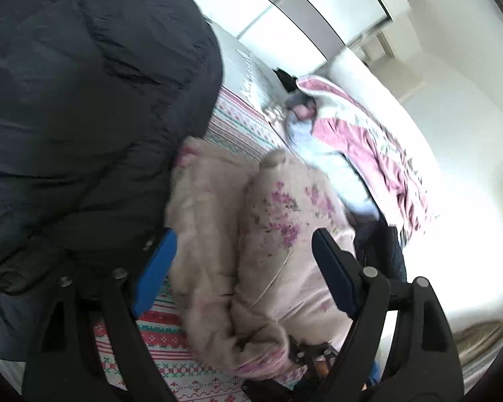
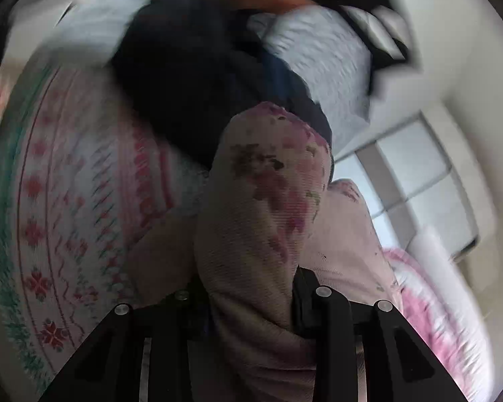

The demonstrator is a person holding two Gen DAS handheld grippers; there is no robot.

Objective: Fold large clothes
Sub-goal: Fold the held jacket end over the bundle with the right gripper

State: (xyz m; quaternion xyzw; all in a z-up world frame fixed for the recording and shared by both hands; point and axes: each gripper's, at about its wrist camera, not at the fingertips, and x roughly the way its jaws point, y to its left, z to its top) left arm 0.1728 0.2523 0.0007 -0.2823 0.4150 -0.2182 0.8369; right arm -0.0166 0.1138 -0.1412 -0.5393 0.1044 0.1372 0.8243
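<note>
Left wrist view: the left claw stands wide and empty, the floral pink garment lying lengthwise toward twelve o'clock; the right claw is clamped on its fold.

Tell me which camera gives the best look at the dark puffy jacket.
The left wrist view: the dark puffy jacket fills its upper left, fairly sharp, quilting visible, lying on the patterned bedsheet. The right wrist view shows only a blurred dark mass behind the pink floral garment.

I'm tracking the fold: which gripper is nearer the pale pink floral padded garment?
Right. The right gripper is shut on the pale pink floral padded garment; the left gripper hangs open above it.
</note>
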